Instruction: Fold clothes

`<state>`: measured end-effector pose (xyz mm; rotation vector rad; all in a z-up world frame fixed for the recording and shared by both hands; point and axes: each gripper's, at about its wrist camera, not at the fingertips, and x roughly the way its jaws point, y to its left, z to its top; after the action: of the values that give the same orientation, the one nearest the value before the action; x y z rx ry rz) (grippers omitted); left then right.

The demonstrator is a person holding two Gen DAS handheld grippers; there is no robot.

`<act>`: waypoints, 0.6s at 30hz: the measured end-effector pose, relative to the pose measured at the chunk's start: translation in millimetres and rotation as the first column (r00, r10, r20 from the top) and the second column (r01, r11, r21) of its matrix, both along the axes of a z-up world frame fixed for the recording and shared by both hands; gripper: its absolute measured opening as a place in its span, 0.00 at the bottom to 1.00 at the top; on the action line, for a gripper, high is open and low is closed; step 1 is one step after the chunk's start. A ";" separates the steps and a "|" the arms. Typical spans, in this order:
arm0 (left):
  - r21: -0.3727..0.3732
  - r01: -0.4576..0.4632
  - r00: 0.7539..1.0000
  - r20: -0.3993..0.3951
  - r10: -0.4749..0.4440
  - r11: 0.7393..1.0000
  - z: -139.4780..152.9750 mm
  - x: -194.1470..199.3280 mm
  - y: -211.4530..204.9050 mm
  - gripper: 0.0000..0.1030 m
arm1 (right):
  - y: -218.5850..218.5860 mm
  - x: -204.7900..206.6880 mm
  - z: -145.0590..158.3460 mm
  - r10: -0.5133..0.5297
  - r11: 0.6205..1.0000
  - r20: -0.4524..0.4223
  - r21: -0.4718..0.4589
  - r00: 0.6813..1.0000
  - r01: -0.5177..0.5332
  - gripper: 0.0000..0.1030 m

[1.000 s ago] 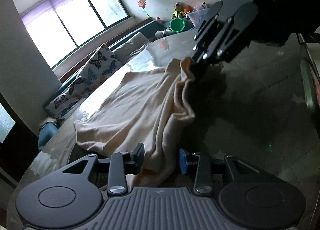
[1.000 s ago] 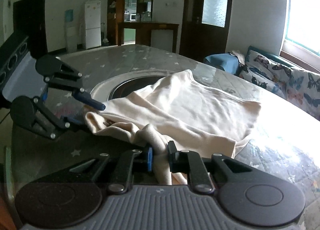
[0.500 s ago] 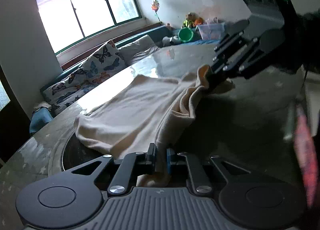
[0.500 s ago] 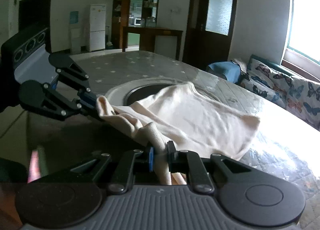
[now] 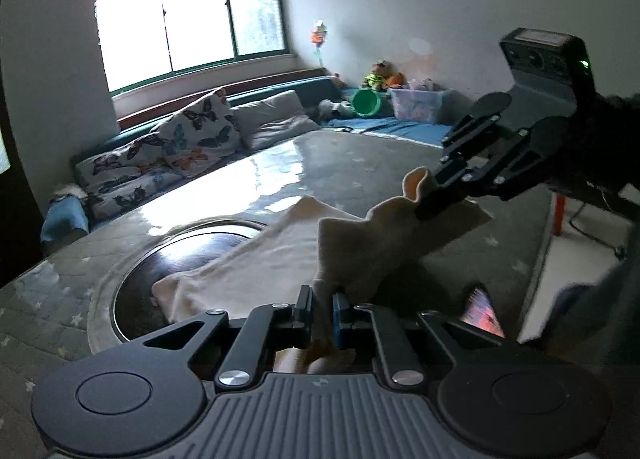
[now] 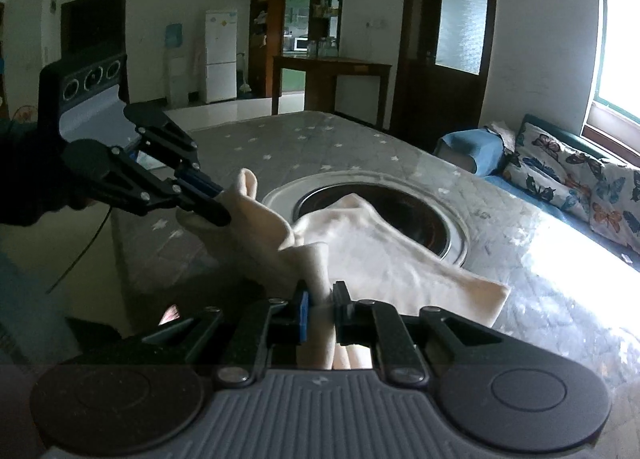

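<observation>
A cream garment (image 5: 256, 271) lies partly on the grey star-patterned table (image 5: 352, 163) and is lifted at its near edge. My left gripper (image 5: 322, 309) is shut on one part of that edge. My right gripper (image 6: 322, 305) is shut on another part; it also shows in the left wrist view (image 5: 430, 199), with cloth bunched at its tips. The left gripper shows in the right wrist view (image 6: 212, 205). The garment (image 6: 368, 247) hangs taut between both grippers above the table's near edge, its far part draped over a dark round recess (image 6: 408, 211).
The round dark recess (image 5: 180, 259) with a pale rim sits in the table middle. A sofa with butterfly cushions (image 5: 160, 151) runs under the window. A green bucket (image 5: 366, 103) and plastic bin stand at the far wall. A wooden cabinet (image 6: 332, 71) and fridge (image 6: 220, 55) stand behind.
The left gripper has closed on the garment edge. Both grippers have lifted and pulled the near edge back towards the table edge, dragging the garment off the far side of the table.
</observation>
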<state>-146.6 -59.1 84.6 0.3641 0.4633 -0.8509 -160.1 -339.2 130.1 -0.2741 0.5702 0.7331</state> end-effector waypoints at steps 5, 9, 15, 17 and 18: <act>0.022 -0.044 0.999 0.030 0.044 0.999 0.0 42.5 -15.3 0.10 | 1.0 53.1 4.0 -0.020 1.000 0.010 -0.013 1.000 0.020 0.10; 0.033 -0.068 0.997 0.035 0.067 0.997 -3.7 85.7 -25.7 0.10 | -0.4 101.5 3.0 -0.052 0.999 0.005 -0.005 0.999 0.052 0.09; 0.057 -0.136 0.991 0.016 0.135 0.989 -27.9 145.3 -43.1 0.10 | 4.8 164.2 -29.1 -0.132 0.991 -0.014 -0.017 0.991 0.132 0.09; 0.062 -0.167 0.986 0.005 0.167 0.984 -39.4 159.2 -48.0 0.10 | 5.5 178.2 -45.6 -0.173 0.985 -0.028 -0.008 0.985 0.173 0.10; 0.062 -0.187 0.982 -0.005 0.188 0.980 -44.7 164.9 -49.0 0.10 | 5.7 183.5 -54.0 -0.195 0.981 -0.036 0.000 0.980 0.195 0.11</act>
<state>18.3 -108.2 39.9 0.3662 0.5259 -0.6567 23.4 -333.5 76.1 -0.1989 0.6200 0.5500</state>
